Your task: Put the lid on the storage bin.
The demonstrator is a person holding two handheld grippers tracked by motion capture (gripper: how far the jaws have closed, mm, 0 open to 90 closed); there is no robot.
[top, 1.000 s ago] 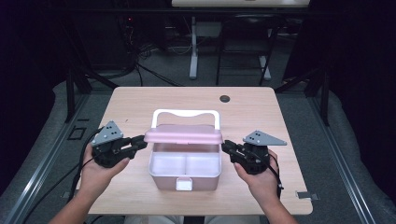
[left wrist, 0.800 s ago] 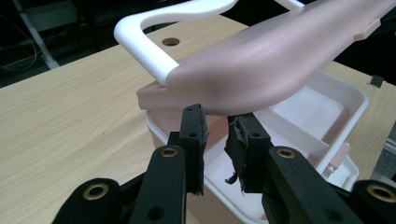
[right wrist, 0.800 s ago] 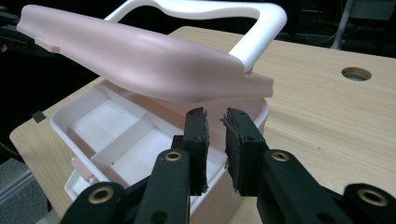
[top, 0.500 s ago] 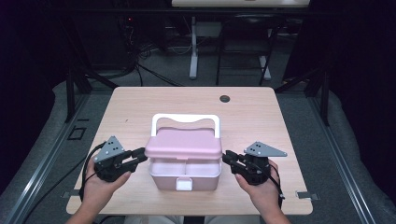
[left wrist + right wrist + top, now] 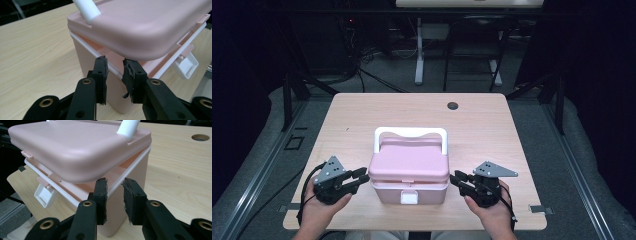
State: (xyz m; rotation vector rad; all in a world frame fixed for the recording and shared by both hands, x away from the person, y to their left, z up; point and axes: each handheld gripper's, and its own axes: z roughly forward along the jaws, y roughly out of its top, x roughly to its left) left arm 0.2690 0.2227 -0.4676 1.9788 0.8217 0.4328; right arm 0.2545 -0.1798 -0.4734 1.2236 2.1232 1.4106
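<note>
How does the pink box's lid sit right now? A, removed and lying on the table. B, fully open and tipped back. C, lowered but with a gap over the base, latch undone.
C: in the left gripper view the lid hovers over the base with a visible gap, and the white latch hangs unfastened.

- You'll find no readable text, label, brand, number or sign here.
- The pink box (image 5: pixel 409 172), its white latch (image 5: pixel 409 198) and the table (image 5: pixel 482 125) you work on are unmarked.
</note>
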